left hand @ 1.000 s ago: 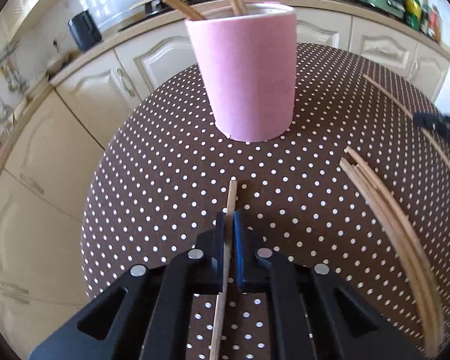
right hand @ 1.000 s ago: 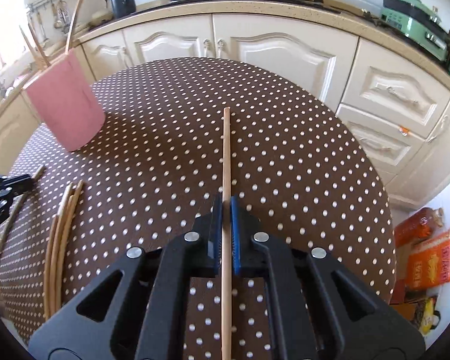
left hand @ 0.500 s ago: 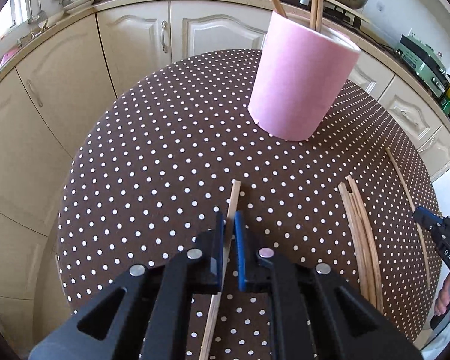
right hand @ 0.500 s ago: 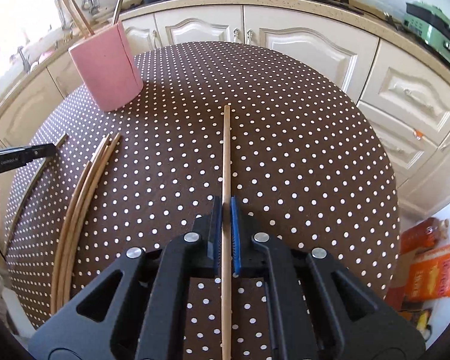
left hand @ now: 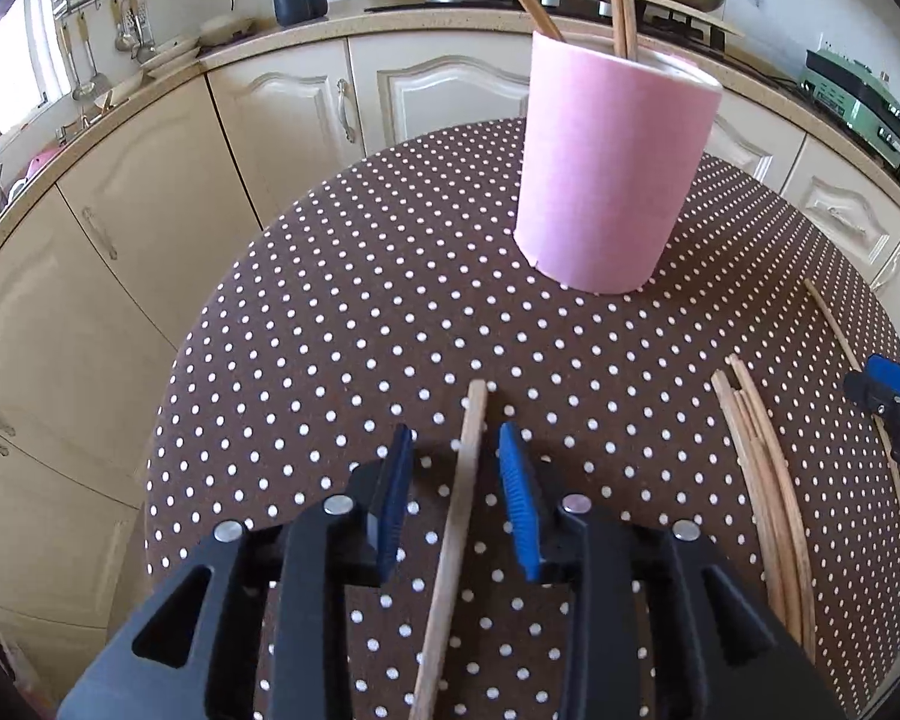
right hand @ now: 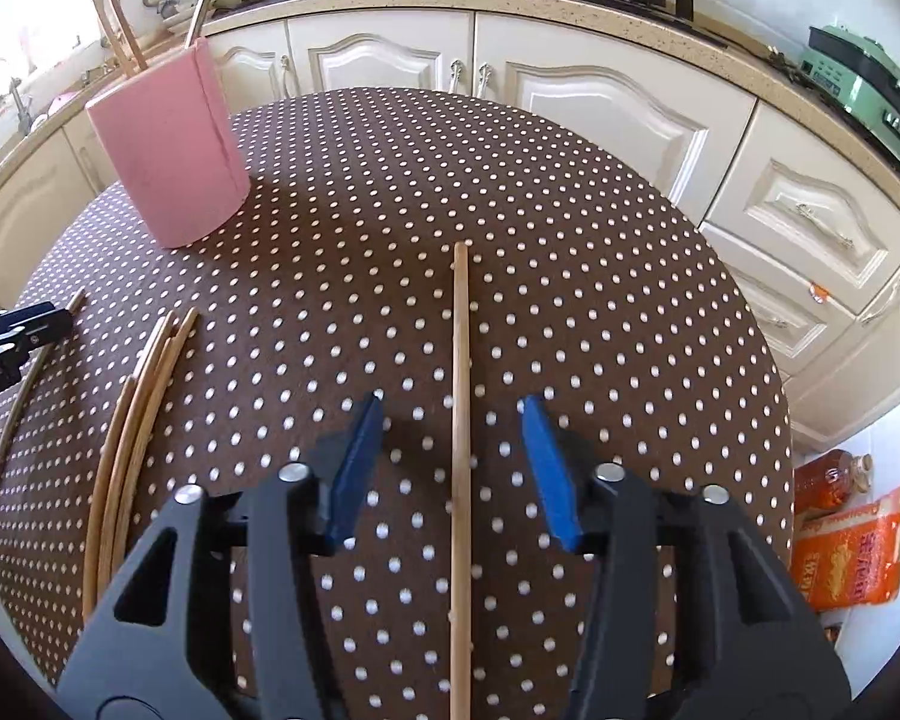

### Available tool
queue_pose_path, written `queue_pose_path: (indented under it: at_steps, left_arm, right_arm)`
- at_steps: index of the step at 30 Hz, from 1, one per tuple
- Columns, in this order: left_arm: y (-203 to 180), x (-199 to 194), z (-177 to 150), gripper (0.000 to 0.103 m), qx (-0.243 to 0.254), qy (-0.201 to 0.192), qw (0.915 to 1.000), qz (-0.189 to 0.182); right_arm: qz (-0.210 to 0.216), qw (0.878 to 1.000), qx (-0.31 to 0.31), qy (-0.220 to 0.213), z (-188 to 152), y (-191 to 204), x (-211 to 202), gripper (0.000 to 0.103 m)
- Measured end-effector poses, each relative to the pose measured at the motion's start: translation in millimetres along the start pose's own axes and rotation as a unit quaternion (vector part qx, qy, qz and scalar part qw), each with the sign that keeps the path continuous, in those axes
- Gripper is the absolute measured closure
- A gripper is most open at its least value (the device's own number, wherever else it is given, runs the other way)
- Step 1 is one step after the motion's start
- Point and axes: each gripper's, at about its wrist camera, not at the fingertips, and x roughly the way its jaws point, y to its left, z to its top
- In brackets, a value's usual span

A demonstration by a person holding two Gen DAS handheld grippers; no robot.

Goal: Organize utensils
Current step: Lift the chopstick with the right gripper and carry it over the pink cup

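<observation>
While both sets of jaws are opening, the left gripper [left hand: 456, 456] and right gripper [right hand: 453, 438] each straddle 1 slim, pale wooden chopstick [left hand: 459, 492] [right hand: 461, 420] without touching it, lying on the dotted table [left hand: 342, 324] near the pink cup [left hand: 612, 168].

Matt wooden chopsticks [left hand: 762, 480]; matt pink holder [left hand: 612, 168]; dotted cloth [right hand: 570, 276].

chopstick under left gripper [left hand: 459, 516]: near end cut off by the bottom edge.
chopstick under right gripper [right hand: 460, 480]: near end cut off likewise.
pink holder [left hand: 606, 174]: its inside is hidden; the sticks' tops leave the frame.
right gripper [left hand: 894, 414]: half cut off at the right edge.
</observation>
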Motion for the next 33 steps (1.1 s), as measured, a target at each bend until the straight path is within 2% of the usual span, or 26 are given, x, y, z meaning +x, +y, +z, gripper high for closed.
queue_pose_path:
  at_steps: [2,3,4,6,10,14,16,25,33]
  left_arm:
    - [1.2,2.2,2.1,0.074,0.0,-0.004,1.0,0.002]
    - [0.5,6.0,4.6,0.083,0.006,-0.002,1.0,-0.002]
    - [-0.2,5.9,5.0,0.091,0.012,-0.003,0.9999,-0.004]
    - [0.8,7.9,7.0,0.095,0.019,-0.003,0.9998,0.0]
    - [-1.6,7.0,5.1,0.096,0.025,-0.009,0.9997,0.0]
    - [1.7,3.5,1.6,0.096,0.004,-0.013,0.9997,-0.018]
    - [2.4,-1.1,2.3,0.096,0.002,-0.024,0.9996,-0.016]
    - [-1.6,-52.5,12.5,0.096,-0.016,-0.106,0.9939,-0.028]
    - [-4.6,-109.9,30.0,0.096,-0.045,-0.194,0.9781,-0.06]
  right_arm:
    - [-0.001,1.0,0.008,-0.004,2.6,-1.7,2.2,0.055]
    - [-0.005,1.0,0.006,-0.006,3.4,-2.3,2.4,0.07]
    - [-0.006,1.0,0.009,-0.009,3.8,-4.3,1.9,0.077]
    - [-0.005,1.0,0.02,-0.009,4.2,-10.2,2.1,0.096]
    - [0.011,0.999,0.042,-0.015,2.7,-19.4,0.2,0.097]
    - [0.035,0.997,0.058,-0.021,-1.5,-23.4,-2.8,0.097]
    - [0.043,0.996,0.072,-0.034,-3.3,-26.1,-10.9,0.097]
    - [0.078,0.984,0.084,-0.136,10.0,-15.0,-73.8,0.097]
    - [0.085,0.973,0.078,-0.202,29.2,0.4,-112.9,0.097]
